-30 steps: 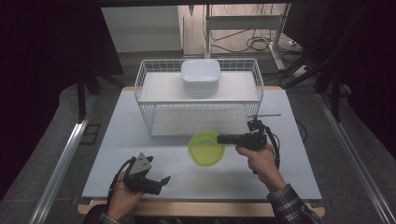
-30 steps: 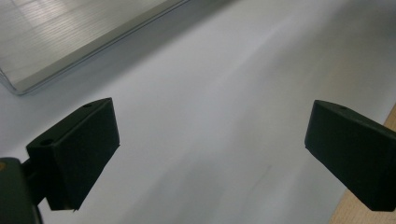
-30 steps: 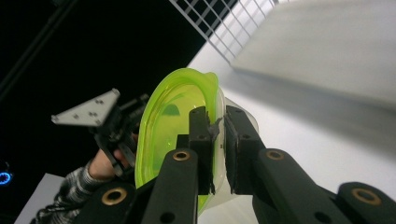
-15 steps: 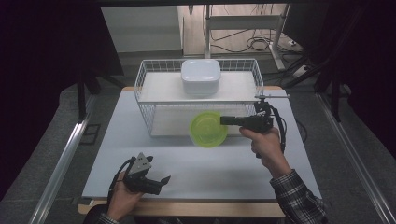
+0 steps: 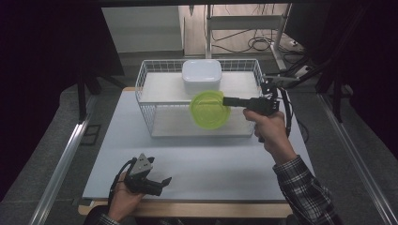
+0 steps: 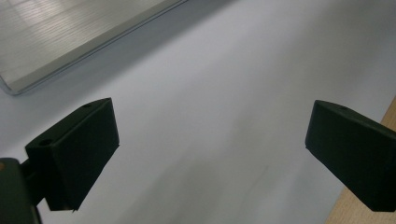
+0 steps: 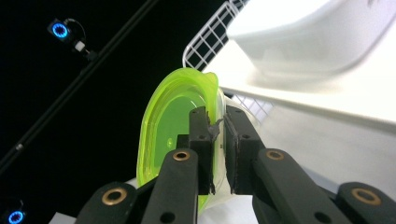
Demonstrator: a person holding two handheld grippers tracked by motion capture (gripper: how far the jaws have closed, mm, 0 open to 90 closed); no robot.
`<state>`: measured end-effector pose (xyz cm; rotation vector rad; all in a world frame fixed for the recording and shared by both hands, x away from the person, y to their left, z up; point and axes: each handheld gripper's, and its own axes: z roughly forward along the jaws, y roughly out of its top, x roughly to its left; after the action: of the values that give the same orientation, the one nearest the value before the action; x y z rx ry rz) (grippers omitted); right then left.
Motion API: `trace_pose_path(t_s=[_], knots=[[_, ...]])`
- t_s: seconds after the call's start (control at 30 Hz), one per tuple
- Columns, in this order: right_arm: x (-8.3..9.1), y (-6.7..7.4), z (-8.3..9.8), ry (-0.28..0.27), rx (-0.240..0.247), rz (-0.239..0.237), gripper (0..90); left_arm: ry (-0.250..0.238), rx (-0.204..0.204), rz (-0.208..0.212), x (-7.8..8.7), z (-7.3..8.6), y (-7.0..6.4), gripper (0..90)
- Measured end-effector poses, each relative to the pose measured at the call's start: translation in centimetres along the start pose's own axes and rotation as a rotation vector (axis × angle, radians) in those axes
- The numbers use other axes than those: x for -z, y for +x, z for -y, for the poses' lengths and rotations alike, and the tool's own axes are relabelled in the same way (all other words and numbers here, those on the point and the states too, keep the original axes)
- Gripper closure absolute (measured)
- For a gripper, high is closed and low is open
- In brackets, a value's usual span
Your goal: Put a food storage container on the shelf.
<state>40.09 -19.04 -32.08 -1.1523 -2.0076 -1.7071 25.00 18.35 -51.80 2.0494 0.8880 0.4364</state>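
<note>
High view: lime-green bowl (image 5: 209, 109) pinched by rim in right gripper (image 5: 227, 100), carried before wire basket (image 5: 145, 96) for placing; left gripper (image 5: 162, 183) idle, jaws wide.

A white table (image 5: 197, 159) with a wooden front edge carries a white wire basket (image 5: 155, 93) at its far side. Inside the basket, a white shelf (image 5: 162, 89) holds a white lidded box (image 5: 202, 75). The left gripper (image 5: 162, 183) rests near the table's front edge.

Bright table, dark surroundings, slight softness.
</note>
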Motion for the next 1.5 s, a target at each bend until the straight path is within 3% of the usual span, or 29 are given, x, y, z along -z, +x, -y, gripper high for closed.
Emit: trace_pose_path(t_s=[0.33, 0.87, 1.2, 1.5], knots=[[-0.3, 1.3, -3.5, -0.049, -0.012, -0.003, 82.1, -0.002, 0.004, 0.009, 0.0, 0.0, 0.0, 2.4], [-2.6, 1.6, -8.6, -0.155, -0.037, 0.11, 82.1, -0.012, 0.016, 0.026, 0.0, 0.0, 0.1, 2.2], [-4.2, 0.5, -10.1, -0.206, -0.074, 0.195, 82.0, -0.011, 0.012, 0.03, 0.0, 0.0, 0.1, 2.3], [-5.1, -0.4, -10.3, -0.223, -0.106, 0.214, 81.9, -0.006, 0.008, 0.033, -0.1, 0.0, 0.0, 2.3]])
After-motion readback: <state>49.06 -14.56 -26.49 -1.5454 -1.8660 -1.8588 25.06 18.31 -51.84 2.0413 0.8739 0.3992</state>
